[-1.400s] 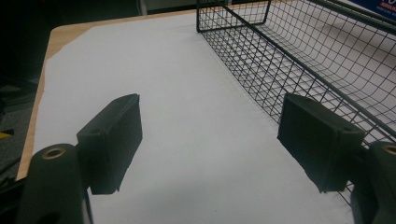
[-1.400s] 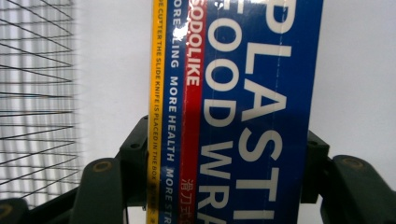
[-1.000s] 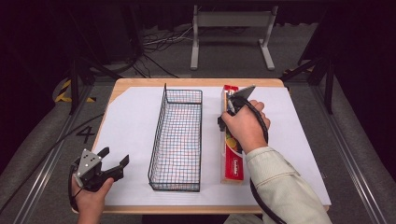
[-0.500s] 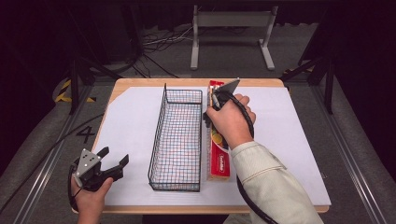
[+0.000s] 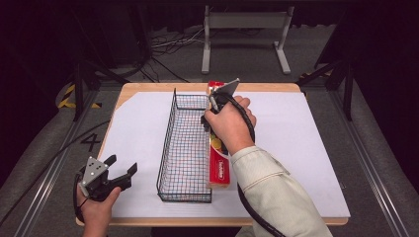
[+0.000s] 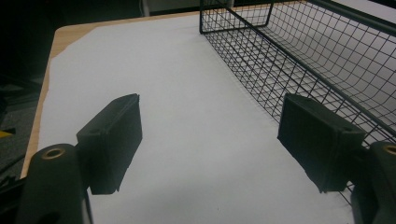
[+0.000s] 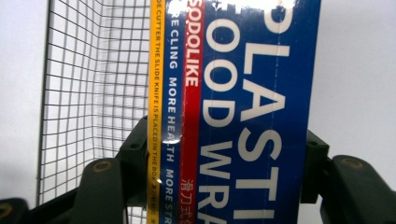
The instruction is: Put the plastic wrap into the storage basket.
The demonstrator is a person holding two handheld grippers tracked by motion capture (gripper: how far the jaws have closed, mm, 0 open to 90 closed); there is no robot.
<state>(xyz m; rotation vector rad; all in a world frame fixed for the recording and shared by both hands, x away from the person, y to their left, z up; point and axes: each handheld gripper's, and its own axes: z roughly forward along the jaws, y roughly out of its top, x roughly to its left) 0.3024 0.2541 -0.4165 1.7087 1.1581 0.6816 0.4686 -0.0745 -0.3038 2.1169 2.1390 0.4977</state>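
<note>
Between the right claw (image 7: 224, 182), the box (image 7: 233, 112) reads "PLASTIC FOOD WRAP".

The plastic wrap box (image 7: 233, 112) looks like glossy printed cardboard. The basket (image 5: 185, 148) is thin black wire mesh. White matt paper (image 5: 306, 143) covers the pale wooden table (image 5: 257, 87). The left gripper (image 6: 210, 140) has matt black jaws.

The long blue, red and yellow cardboard box of plastic wrap (image 7: 233, 112) reads "PLAST…" in large white letters, "SODOLIKE" on its red stripe, and "CUTTER THE SLIDE KNIFE IS PLACED IN THE BOX" on its yellow edge, while the grey floor (image 5: 59, 163) bears a "4".
</note>
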